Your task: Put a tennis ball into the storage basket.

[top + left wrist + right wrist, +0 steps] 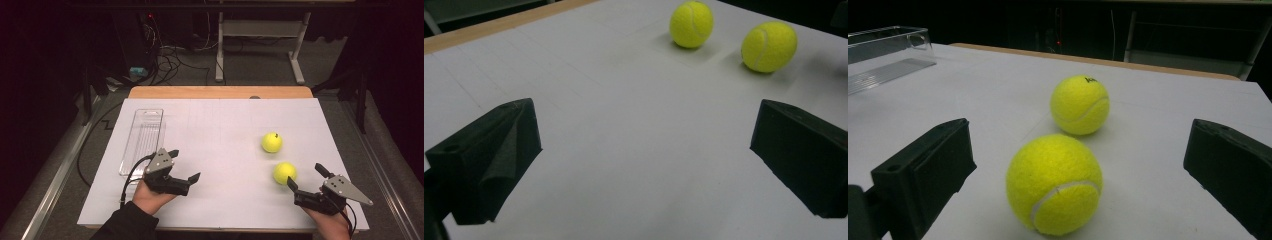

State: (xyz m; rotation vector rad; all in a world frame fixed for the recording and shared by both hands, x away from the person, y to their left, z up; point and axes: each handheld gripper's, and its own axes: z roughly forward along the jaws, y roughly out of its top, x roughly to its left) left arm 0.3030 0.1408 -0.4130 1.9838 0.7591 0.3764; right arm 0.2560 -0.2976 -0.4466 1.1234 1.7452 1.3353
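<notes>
Two yellow tennis balls lie on the white table sheet (220, 150). The nearer ball (285, 172) (1054, 184) (769, 46) sits just in front of my right gripper (305, 176) (1078, 165), which is open with its jaws either side of the ball's line, not touching it. The farther ball (271, 142) (1079, 104) (691, 24) rests a little behind it. My left gripper (184, 165) (644, 155) is open and empty at the front left, pointing across the sheet toward the balls.
A clear plastic tray (142, 141) (883, 57) lies empty along the left side of the sheet, just beyond the left gripper. The wooden table edge (220, 92) runs along the back. Cables and a desk frame (260, 45) stand on the floor behind.
</notes>
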